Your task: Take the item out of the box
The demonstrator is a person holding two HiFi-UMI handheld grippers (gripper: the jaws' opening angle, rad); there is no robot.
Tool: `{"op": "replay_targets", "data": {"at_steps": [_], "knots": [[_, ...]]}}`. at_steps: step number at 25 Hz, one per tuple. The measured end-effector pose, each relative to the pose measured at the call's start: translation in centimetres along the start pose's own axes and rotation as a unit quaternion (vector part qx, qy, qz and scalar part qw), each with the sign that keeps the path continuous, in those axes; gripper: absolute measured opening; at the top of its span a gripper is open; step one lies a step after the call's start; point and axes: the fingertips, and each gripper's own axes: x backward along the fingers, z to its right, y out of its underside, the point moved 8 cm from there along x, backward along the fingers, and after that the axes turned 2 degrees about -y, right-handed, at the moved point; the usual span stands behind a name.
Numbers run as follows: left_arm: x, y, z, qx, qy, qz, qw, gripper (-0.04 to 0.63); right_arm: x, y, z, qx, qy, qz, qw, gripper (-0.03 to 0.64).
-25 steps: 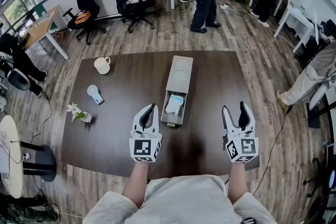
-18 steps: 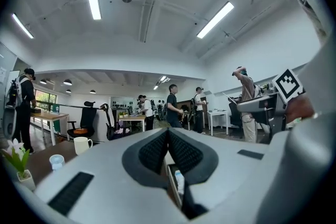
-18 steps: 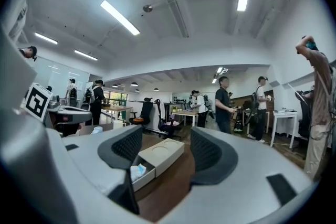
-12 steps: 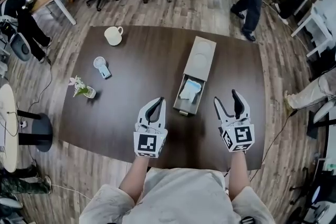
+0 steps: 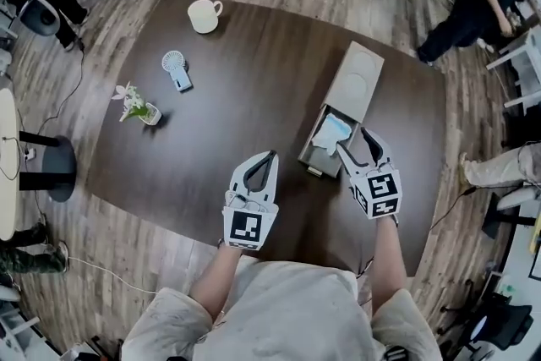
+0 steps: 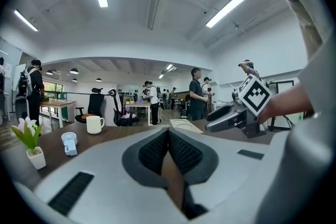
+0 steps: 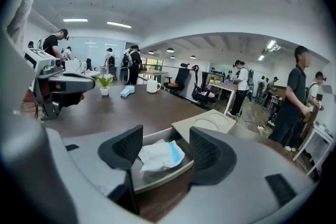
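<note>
Drawer of the box (image 5: 358,84) is seen pulled open. The white-and-blue packet (image 7: 159,155) is found lying inside it, not yet gripped. Right gripper (image 5: 353,141) is held by the drawer's open end with jaws apart, lined up on the packet but not touching it. Left gripper (image 5: 265,161) is closed on nothing, over the table (image 5: 237,80). Grasp and lift-out are judged still to be done.

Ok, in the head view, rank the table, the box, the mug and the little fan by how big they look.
Largest to smallest:
1. table
2. box
3. mug and fan: about alike, too close to rank.
</note>
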Motion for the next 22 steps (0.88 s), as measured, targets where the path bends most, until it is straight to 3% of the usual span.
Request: {"op": "replay_targets", "data": {"at_steps": [11,17,22], "knots": [[0.9,3.1,-1.1,0.025,-0.002,-0.03,0.9992,0.002,-6.8,3.3,-1.0,0.046,-0.065,-0.142,0.987,0.27],[0.5,3.7,-1.5,0.028,-0.002,-0.037,0.9989,0.002,-8.4,4.5,-1.1,0.085,-0.058,-0.206,0.973,0.239],[0.2,3.9,-1.3,0.027,0.0,-0.042,0.9987,0.002,-8.9,5.0,-1.6,0.164,-0.03,-0.234,0.958,0.147]]}}
